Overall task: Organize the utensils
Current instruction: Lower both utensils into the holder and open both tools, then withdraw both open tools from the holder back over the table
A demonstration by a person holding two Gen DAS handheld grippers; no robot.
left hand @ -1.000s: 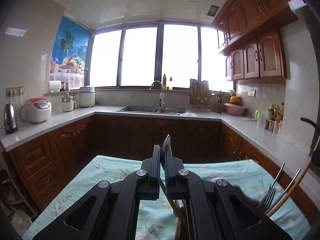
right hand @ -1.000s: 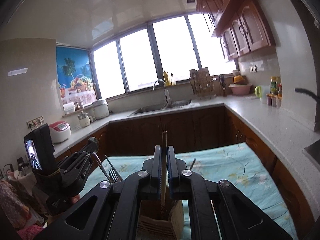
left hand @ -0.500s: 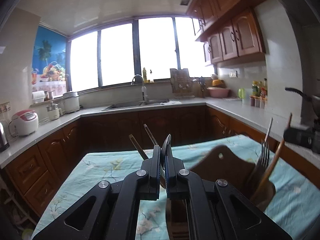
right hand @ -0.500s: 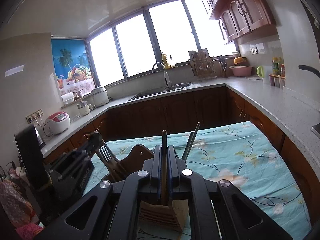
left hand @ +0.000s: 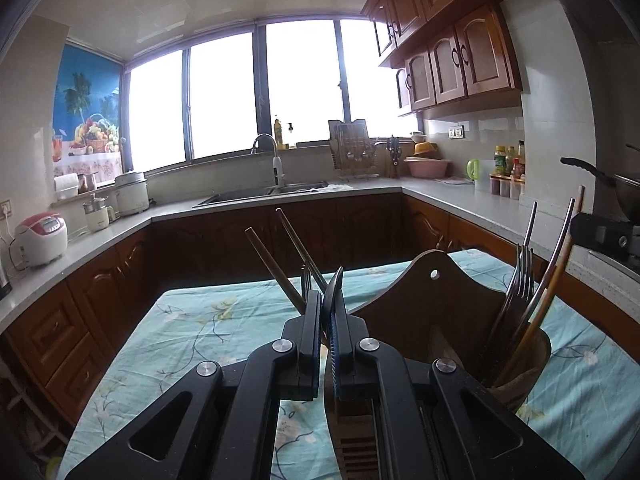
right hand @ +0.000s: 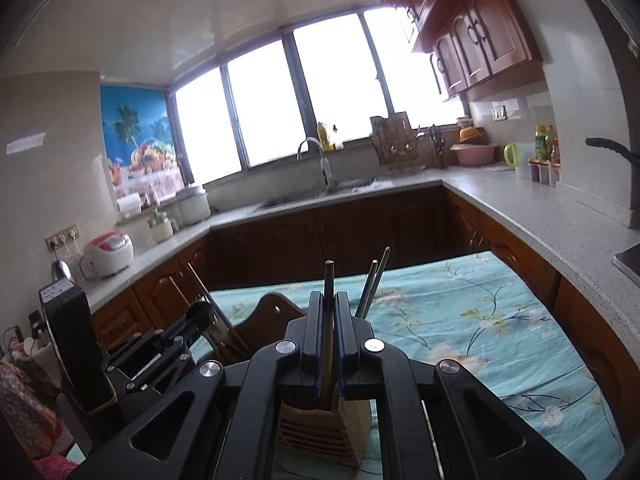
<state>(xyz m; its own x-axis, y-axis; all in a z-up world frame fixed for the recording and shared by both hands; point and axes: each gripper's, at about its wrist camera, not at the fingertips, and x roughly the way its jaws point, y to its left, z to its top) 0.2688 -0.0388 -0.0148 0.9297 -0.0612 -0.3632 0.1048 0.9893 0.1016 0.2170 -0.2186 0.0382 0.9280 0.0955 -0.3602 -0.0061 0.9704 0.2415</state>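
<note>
While the kitchen with its bright windows and dark wooden cabinets fills the background, a table (right hand: 500,320) covered by a turquoise floral cloth takes up the near ground in both wrist views. On it stands a wooden utensil holder (left hand: 432,304) with a tall arched back panel and a hole near its top; its round side cup, at the right in the left wrist view, holds forks (left hand: 520,276) and long wooden handles leaning rightward. In front of it, seen from the right wrist view, sits a pale slotted wooden compartment (right hand: 320,428). The right tool (right hand: 329,320) is clamped on a thin brown chopstick (right hand: 329,280), which stands nearly upright between its pads with its lower end inside that compartment. Just to its right, two more chopsticks (right hand: 374,284) lean out of the holder. The left tool (left hand: 325,312) has its jaws pressed together on a dark flat utensil handle (left hand: 335,284); beyond its tips two crossed chopsticks (left hand: 280,264) angle up to the left.
</note>
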